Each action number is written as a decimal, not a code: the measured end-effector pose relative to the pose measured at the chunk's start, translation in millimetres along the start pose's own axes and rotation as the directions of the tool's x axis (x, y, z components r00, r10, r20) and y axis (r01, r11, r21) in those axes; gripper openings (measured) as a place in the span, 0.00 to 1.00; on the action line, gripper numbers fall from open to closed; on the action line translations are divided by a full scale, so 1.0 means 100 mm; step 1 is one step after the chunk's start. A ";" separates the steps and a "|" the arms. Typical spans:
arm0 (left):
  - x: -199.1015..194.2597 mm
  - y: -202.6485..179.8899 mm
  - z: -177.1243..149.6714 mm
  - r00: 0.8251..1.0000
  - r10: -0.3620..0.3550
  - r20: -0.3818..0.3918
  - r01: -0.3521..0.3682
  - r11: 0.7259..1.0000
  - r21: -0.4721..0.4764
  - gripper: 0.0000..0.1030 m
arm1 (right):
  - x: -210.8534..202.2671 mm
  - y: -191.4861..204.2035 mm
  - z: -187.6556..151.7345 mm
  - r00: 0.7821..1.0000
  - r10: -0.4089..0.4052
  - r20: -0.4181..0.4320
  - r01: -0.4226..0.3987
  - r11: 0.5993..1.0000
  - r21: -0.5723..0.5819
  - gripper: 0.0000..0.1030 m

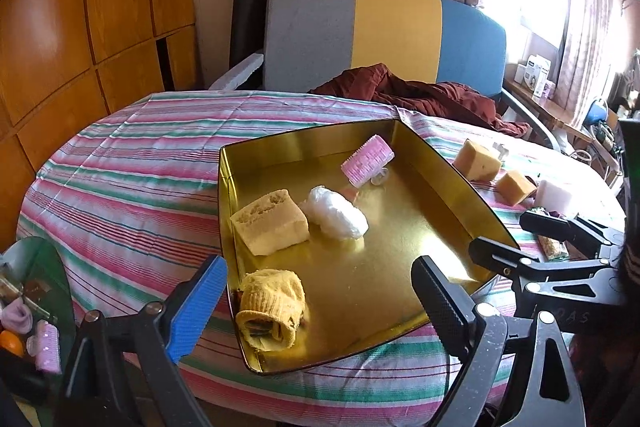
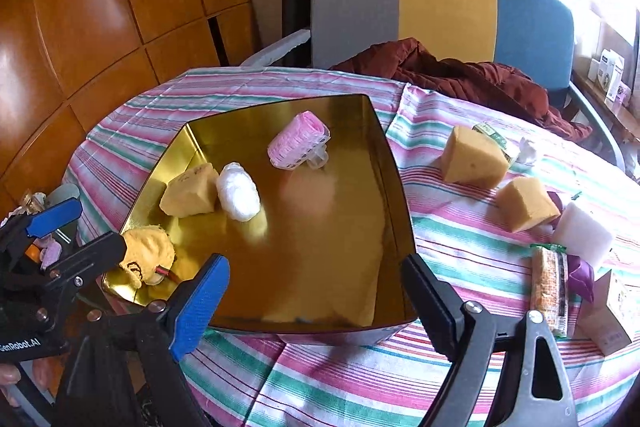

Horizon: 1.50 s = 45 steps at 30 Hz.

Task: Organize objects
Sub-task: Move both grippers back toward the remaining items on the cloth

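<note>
Both tools empty, jaws wide: left tool (image 1: pixel 316 301) and right tool (image 2: pixel 316 297) hover over gold tray (image 2: pixel 394 227); sponges (image 2: pixel 472 157) wait outside on counter (image 2: pixel 320 379), likely next.

Tray (image 2: pixel 394 187) ahead of the right gripper (image 2: pixel 316 301) jaws, holding hair roller (image 2: pixel 298 141), plastic wad (image 2: pixel 239 195), sponge (image 2: pixel 190 193), rolled sock (image 2: pixel 150 255), two sponge blocks (image 2: pixel 472 157) right of the jaws, on the table (image 2: pixel 320 387)

we see open floor in the right half of the shallow gold metal tray (image 2: pixel 394 187); the pink bristled hair roller (image 2: pixel 298 141) blocks its far end.
</note>
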State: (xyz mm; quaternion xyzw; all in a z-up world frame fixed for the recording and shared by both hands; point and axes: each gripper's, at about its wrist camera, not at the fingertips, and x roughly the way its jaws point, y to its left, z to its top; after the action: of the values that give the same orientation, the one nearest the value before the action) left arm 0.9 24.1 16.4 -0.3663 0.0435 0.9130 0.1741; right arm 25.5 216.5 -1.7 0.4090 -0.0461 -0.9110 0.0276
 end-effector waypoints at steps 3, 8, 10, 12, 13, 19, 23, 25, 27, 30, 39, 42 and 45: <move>0.00 -0.02 0.00 1.000 -0.001 -0.002 0.001 1.000 0.007 0.91 | -0.02 -0.01 0.00 1.000 -0.008 0.005 0.008 1.000 -0.001 0.87; -0.01 -0.07 0.00 1.000 -0.003 -0.004 0.003 1.000 0.017 0.91 | -0.05 -0.07 -0.03 1.000 -0.019 0.009 0.019 1.000 0.008 0.87; -0.01 -0.08 -0.01 1.000 -0.004 -0.006 0.005 1.000 0.023 0.91 | -0.06 -0.09 -0.04 1.000 -0.025 0.011 0.024 1.000 0.013 0.87; 0.00 -0.10 -0.01 1.000 -0.006 -0.009 0.006 1.000 0.028 0.91 | -0.07 -0.12 -0.05 1.000 -0.028 0.013 0.028 0.999 0.019 0.87; 0.00 -0.11 -0.02 1.000 -0.006 -0.011 0.007 1.000 0.029 0.91 | -0.07 -0.13 -0.05 0.999 -0.030 0.014 0.030 0.999 0.021 0.87; 0.01 -0.17 -0.02 1.000 -0.006 -0.017 0.007 0.999 0.047 0.91 | -0.09 -0.21 -0.07 0.999 -0.042 0.018 0.042 0.998 0.040 0.87; 0.01 -0.21 -0.01 1.000 -0.007 -0.018 0.008 0.998 0.058 0.92 | -0.12 -0.29 -0.08 0.998 -0.052 0.019 0.051 0.997 0.053 0.87; 0.00 -0.24 0.00 1.000 -0.009 -0.015 0.010 0.998 0.066 0.92 | -0.13 -0.36 -0.08 0.998 -0.059 0.020 0.058 0.996 0.063 0.87; 0.00 -0.27 0.02 1.000 -0.012 -0.012 0.013 0.997 0.075 0.92 | -0.16 -0.45 -0.09 0.997 -0.074 0.024 0.072 0.994 0.079 0.87; -0.01 -0.34 0.05 1.000 -0.022 -0.006 0.022 0.995 0.093 0.92 | -0.21 -0.62 -0.09 0.994 -0.104 0.028 0.101 0.990 0.095 0.87; 0.01 -0.69 0.22 0.995 -0.102 0.014 0.097 0.978 0.182 0.92 | -0.58 -1.57 -0.11 0.958 -0.287 0.023 0.275 0.936 0.221 0.87; 0.04 -0.88 0.26 0.990 -0.138 0.010 0.133 0.966 0.223 0.92 | -0.76 -2.00 -0.13 0.924 -0.383 0.020 0.363 0.890 0.276 0.87; 0.06 -1.08 0.29 0.985 -0.174 0.004 0.167 0.950 0.265 0.92 | -0.88 -2.48 -0.19 0.888 -0.461 -0.006 0.431 0.825 0.365 0.87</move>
State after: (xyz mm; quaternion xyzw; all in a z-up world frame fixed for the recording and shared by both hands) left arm 15.0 132.7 38.5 -0.3299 0.1307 0.8855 0.3000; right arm 95.0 469.3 24.9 0.3684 -0.1147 -0.8845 -0.2624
